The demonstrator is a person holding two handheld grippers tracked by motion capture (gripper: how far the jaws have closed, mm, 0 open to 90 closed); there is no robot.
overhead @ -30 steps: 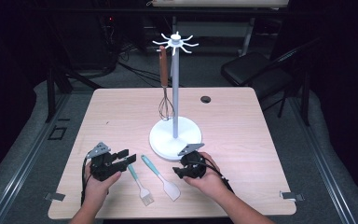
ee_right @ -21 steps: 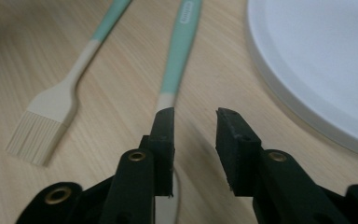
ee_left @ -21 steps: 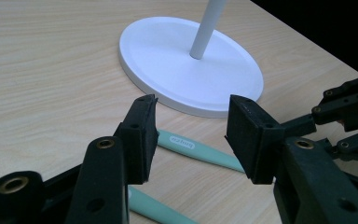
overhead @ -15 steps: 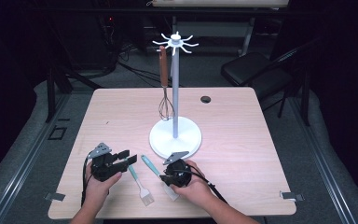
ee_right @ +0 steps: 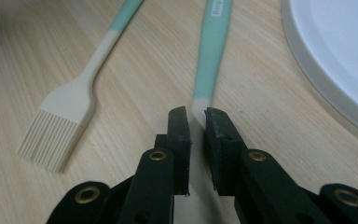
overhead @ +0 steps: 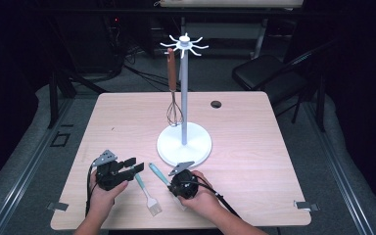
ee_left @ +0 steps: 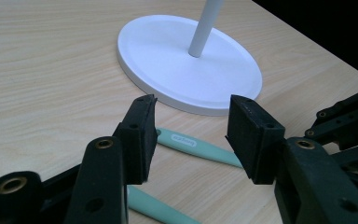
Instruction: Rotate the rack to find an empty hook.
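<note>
High view first: the person's right gripper is sitting low on the wooden table, just in front of the white stand, with its jaws pointing down over the second teal-handled utensil, whose teal handle is sticking out toward the stand's base. The left gripper is hovering to the left, jaws pointing right toward the silicone brush, which is lying beside the other utensil with its pale bristles toward the person. A whisk with a brown handle is hanging from one of the stand's top hooks, and a small dark disc is lying farther back on the table.

Left gripper view: the left gripper is holding its jaws wide apart with nothing between the pads. Beyond them, the two teal handles are lying on the wood, one just before the stand's round base, the other closer in. The right gripper is showing at the right edge.

Right gripper view: the right gripper is pinching its jaws nearly together on the pale neck of the teal-handled utensil, where the teal ends and the cream part begins. The brush is lying to the left, apart from it, bristles fanned toward the camera. The stand's white base is curving along the right.
</note>
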